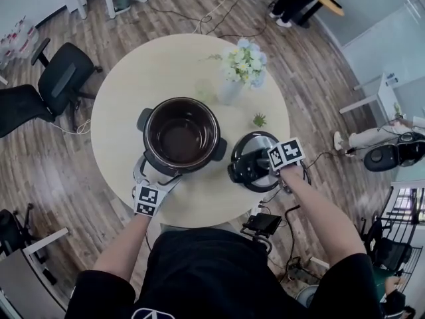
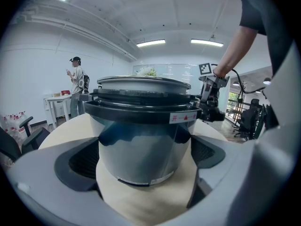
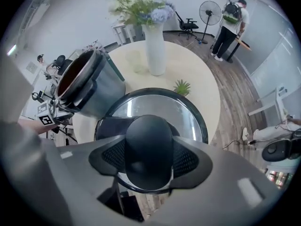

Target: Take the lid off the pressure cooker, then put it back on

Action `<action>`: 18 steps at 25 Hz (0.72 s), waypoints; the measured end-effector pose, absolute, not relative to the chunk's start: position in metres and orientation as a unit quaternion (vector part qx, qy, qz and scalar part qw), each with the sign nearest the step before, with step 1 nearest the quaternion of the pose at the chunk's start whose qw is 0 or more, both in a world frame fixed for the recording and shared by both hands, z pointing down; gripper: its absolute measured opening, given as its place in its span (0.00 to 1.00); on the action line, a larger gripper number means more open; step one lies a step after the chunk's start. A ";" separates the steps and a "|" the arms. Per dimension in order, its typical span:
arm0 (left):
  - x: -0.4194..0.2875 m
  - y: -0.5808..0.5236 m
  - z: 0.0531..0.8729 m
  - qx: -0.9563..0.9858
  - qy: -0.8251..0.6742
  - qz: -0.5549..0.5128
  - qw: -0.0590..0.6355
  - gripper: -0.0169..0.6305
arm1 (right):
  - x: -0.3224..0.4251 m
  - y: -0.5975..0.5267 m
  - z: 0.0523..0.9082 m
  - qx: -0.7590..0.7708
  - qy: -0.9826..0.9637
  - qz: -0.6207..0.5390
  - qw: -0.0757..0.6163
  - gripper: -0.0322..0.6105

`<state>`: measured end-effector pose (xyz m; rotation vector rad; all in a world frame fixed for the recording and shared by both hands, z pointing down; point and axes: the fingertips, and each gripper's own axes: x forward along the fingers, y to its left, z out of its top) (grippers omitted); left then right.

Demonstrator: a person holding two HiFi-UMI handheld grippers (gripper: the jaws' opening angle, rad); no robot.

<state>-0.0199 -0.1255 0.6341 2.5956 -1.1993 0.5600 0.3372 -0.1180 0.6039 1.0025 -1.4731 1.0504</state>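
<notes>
**Right gripper** (image 3: 149, 157): closed on the black knob (image 3: 148, 135) of the lid (image 3: 188, 112).
- One pad bears on each narrow flank of the knob. The knob's long axis runs along the gap between the jaws.
- The gripper points straight down, so the lid hangs flat beneath it, underside down.
- In the head view the lid lies partly past the near right edge of the table (image 1: 133, 92).
- Judged from the left gripper view, the lid is carried clear of the tabletop, at about the height of the pot's rim.

**Left gripper** (image 2: 146, 166): jaws spread wide, with one pad at each side of the lower wall of the pot (image 2: 141, 140).
- Both pads appear to bear on the wall, which braces the pot against sliding.
- This gripper is committed to that duty.

**Governing relation:** the open pot stands to the left of the right gripper, just beside the lid but apart from it, with no overlap.
- The mouth faces up and is empty.
- The lid's black handle bar extends from the knob toward the pot side.

**Refit, as judged:**
1. Move the right gripper sideways to its left, keeping the lid above the rim (image 1: 216, 128).
2. Centre the lid over the mouth.
3. Lower it straight down. A locking turn probably follows.

**Clearance:** the vase of flowers (image 1: 234, 85) stands beyond the lid, forward and to the left of the right gripper. It lies off the sideways path.
</notes>
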 end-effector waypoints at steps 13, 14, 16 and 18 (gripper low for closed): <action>-0.019 -0.125 0.633 0.885 -0.412 0.187 0.112 0.94 | 0.288 -0.170 0.426 0.358 -0.677 0.386 0.514 0.49; -0.019 -0.125 0.633 0.885 -0.412 0.187 0.112 0.94 | 0.280 -0.176 0.415 0.355 -0.683 0.384 0.509 0.49; -0.019 -0.125 0.633 0.885 -0.412 0.187 0.112 0.94 | 0.261 -0.189 0.397 0.350 -0.695 0.381 0.500 0.49; -0.019 -0.123 0.633 0.884 -0.413 0.186 0.113 0.94 | 0.239 -0.202 0.383 0.345 -0.705 0.375 0.493 0.49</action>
